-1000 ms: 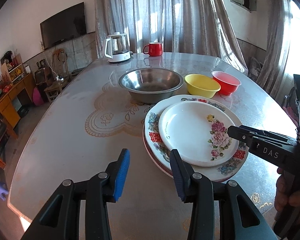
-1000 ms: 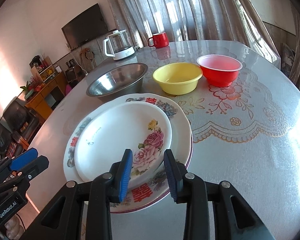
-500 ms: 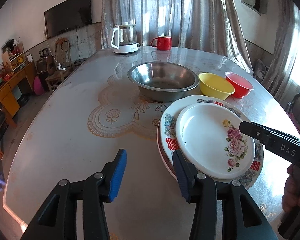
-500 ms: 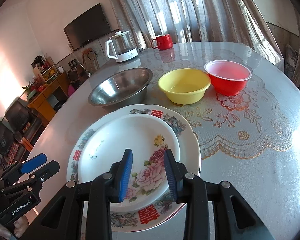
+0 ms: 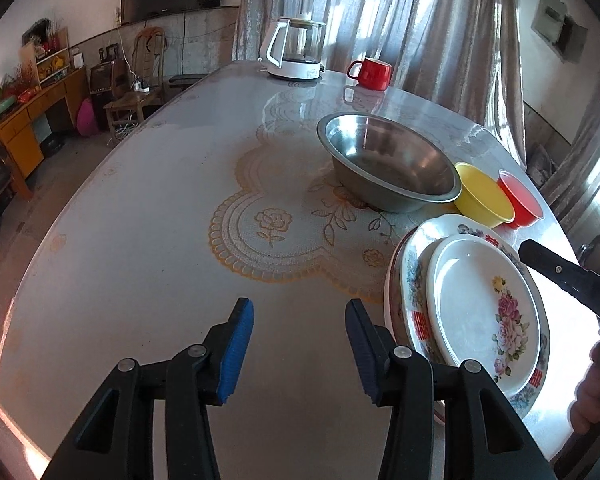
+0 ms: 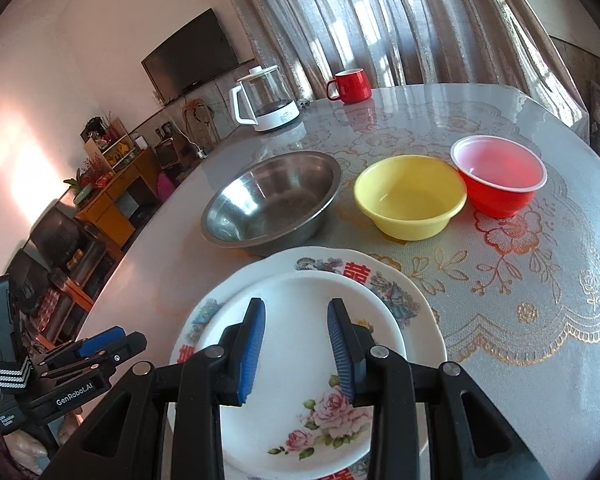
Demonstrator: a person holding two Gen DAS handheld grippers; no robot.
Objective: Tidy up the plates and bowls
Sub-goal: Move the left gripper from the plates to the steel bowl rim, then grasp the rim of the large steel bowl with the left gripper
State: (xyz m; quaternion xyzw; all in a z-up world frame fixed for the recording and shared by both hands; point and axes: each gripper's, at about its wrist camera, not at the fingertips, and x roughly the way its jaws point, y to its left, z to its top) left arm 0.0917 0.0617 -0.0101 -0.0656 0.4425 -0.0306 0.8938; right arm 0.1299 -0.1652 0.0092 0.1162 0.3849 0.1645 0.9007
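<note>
While the left tool [image 5: 299,344] hung over bare worktop [image 5: 140,240], its jaws, just widened, held nothing. Stacked plates [image 5: 480,312] lay to its right, nearer the picture's edge than before; beyond them stood a steel bowl [image 5: 388,164], yellow bowl [image 5: 484,196], red bowl [image 5: 520,200], kettle [image 5: 296,50] and mug [image 5: 370,74].

From the right wrist, the right tool [image 6: 296,350] hovered partly open and empty over the top plate [image 6: 300,400], farther in than earlier. The left tool's body read "GenRobot.AI".

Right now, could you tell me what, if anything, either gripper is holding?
Nothing: the left gripper and right gripper both have empty, open jaws.
</note>
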